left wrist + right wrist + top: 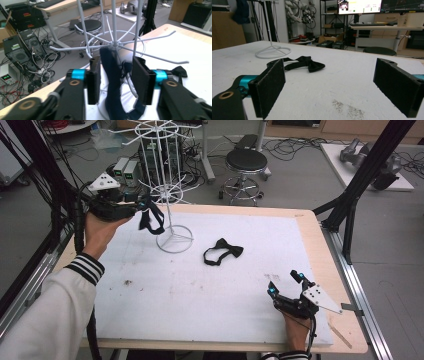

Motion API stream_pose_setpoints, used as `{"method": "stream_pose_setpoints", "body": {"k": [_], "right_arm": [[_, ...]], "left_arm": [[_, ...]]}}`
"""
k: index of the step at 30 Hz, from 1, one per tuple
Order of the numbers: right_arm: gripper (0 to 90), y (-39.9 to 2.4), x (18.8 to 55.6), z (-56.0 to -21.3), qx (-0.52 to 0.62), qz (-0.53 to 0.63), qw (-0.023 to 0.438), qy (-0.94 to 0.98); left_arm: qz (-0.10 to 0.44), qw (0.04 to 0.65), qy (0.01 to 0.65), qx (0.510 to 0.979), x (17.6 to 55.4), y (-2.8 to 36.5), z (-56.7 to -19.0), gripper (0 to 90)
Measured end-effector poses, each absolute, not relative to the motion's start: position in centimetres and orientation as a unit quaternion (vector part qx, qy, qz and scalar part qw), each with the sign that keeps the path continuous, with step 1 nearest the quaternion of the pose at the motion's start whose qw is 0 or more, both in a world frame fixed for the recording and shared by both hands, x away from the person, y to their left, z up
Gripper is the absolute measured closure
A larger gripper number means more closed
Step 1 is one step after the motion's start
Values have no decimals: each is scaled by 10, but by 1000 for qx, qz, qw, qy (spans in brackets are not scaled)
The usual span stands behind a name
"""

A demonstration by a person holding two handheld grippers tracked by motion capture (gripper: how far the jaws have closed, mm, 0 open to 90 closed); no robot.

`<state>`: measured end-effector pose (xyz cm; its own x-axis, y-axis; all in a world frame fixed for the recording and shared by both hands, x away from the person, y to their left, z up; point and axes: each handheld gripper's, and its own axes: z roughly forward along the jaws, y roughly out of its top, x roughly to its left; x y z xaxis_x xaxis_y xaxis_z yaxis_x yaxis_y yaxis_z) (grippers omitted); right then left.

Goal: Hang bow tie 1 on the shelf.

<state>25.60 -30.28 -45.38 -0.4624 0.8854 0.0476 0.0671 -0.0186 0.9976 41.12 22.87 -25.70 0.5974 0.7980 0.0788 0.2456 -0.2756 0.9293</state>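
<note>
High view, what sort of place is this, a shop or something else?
Most likely a robotics lab or workshop, not a shop: computer towers and tangled cables on the floor, a rolling stool, and robot arm parts lying on a side table.

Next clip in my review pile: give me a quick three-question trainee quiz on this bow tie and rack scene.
1. True or false: the left tool has its pads pressed onto the dark bow tie.
2. Multiple choice: where is the black bow tie? A) hanging on the rack B) lying flat on the white mat C) in the right tool
3. Short answer: what does the dark bow tie hang from?

Key
1. False. It hangs between the pads with a gap on each side; no earlier state is claimed.
2. B. It lies on the white mat, beside the rack's base, ahead of the open right tool.
3. An arm of the white wire rack.
</note>
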Motion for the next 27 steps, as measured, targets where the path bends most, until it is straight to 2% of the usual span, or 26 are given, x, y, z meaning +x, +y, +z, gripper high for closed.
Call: {"method": "stream_pose_setpoints", "body": {"k": [3, 6, 10, 17, 27], "right_arm": [[99, -303, 256, -454, 389, 598, 342, 612], [99, -303, 256, -454, 390, 598, 341, 611], [99, -302, 256, -454, 390, 597, 343, 611], [99, -302, 256, -454, 389, 597, 345, 611], [99, -302, 256, -454, 389, 598, 344, 611]], "left_arm": [[283, 491, 348, 747, 410, 228, -257, 486], [286, 503, 339, 742, 406, 228, -254, 368], [290, 508, 326, 743, 399, 230, -251, 287], [281, 541, 301, 733, 377, 237, -256, 250], [281, 576, 267, 720, 342, 248, -278, 242]]}}
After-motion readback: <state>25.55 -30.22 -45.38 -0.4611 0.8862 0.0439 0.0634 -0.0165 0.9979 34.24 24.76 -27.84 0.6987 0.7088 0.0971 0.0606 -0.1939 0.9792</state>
